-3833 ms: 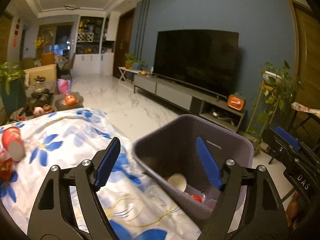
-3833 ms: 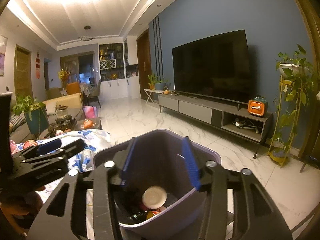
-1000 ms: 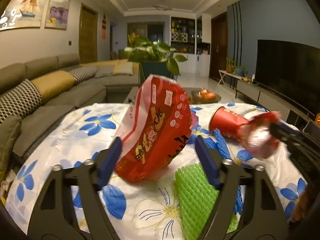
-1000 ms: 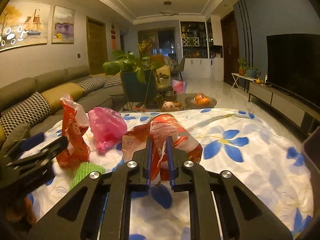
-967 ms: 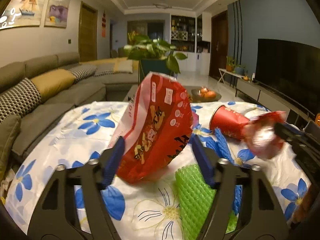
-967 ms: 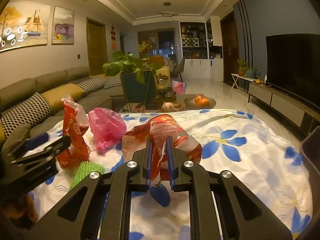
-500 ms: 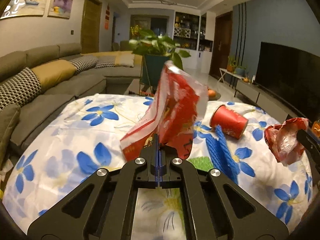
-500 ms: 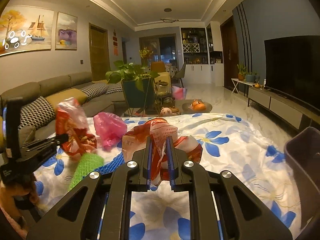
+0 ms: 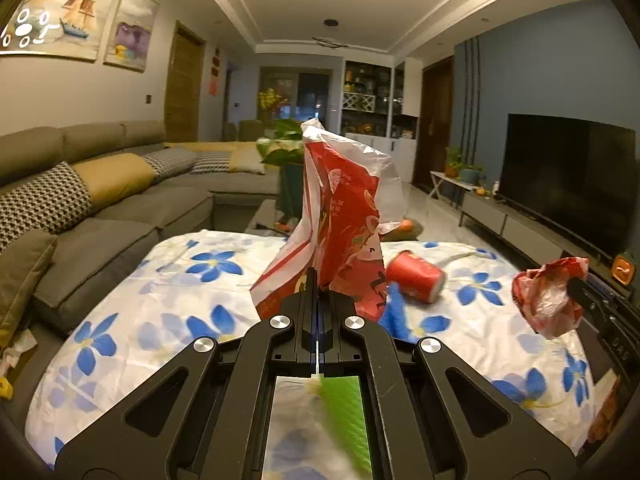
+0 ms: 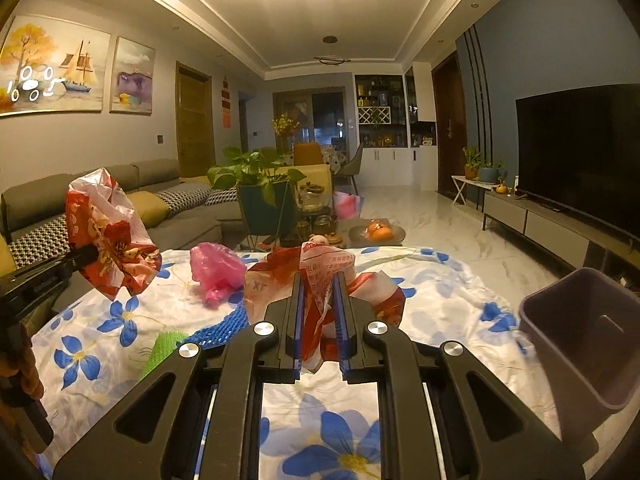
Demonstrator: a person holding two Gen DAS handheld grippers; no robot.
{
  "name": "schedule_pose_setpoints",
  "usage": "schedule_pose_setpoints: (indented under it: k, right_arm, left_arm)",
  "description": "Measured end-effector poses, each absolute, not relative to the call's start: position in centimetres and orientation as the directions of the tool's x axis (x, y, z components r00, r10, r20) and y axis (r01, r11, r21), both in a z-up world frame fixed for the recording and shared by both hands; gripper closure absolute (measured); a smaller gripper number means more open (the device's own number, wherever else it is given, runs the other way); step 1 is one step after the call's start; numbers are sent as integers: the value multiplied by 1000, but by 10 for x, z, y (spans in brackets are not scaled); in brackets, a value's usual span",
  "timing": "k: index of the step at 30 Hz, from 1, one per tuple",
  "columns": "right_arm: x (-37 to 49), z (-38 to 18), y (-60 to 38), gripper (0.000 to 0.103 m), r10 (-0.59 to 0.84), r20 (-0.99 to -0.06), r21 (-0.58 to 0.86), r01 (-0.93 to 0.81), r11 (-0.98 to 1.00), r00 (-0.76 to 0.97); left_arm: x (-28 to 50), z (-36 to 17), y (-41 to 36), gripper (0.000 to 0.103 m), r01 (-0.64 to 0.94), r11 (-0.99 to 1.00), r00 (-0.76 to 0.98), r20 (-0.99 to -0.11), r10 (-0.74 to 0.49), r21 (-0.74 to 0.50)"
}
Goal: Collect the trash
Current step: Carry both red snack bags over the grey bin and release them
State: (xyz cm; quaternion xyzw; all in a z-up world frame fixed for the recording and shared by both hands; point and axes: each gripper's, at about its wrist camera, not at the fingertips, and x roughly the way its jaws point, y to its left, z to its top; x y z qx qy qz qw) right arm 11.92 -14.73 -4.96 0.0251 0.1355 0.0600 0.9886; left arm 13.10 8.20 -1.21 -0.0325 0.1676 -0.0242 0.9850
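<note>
My left gripper (image 9: 317,280) is shut on a red and white snack bag (image 9: 340,216) and holds it up above the flowered tablecloth (image 9: 168,300); the bag also shows in the right wrist view (image 10: 108,240). My right gripper (image 10: 317,292) is shut on a crumpled red wrapper (image 10: 320,280), also seen at the right in the left wrist view (image 9: 548,296). A red paper cup (image 9: 416,276) lies on its side on the cloth. A pink plastic bag (image 10: 216,268), a blue mesh sleeve (image 10: 224,328) and a green mesh sleeve (image 10: 164,344) lie on the cloth. The grey trash bin (image 10: 580,340) stands at the right.
A grey sofa (image 9: 100,200) runs along the left. A potted plant (image 10: 256,184) and a small table with oranges (image 10: 376,232) stand beyond the cloth. A TV and low cabinet (image 10: 560,208) line the right wall, across a marble floor (image 10: 432,216).
My left gripper has closed on the snack bag and lifted it off the cloth. My right gripper has risen with the wrapper, and the bin has come into its view at the right.
</note>
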Motion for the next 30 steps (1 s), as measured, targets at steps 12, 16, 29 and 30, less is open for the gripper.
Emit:
schedule_pose_setpoints:
  k: [12, 16, 29, 30]
  right_arm:
    - [99, -47, -184, 88, 39, -269, 51, -26, 998, 962]
    - [95, -49, -197, 88, -3, -272, 36, 13, 999, 962]
    - [83, -49, -250, 88, -123, -257, 15, 131, 991, 959]
    - [83, -49, -254, 88, -131, -255, 14, 139, 990, 958]
  left_arm:
    - [121, -12, 7, 103, 184, 982, 923, -336, -187, -42]
    - [122, -14, -21, 103, 231, 972, 912, -341, -228, -32]
    - [126, -16, -95, 103, 353, 935, 875, -351, -334, -10]
    - [126, -15, -103, 103, 367, 930, 870, -351, -346, -5]
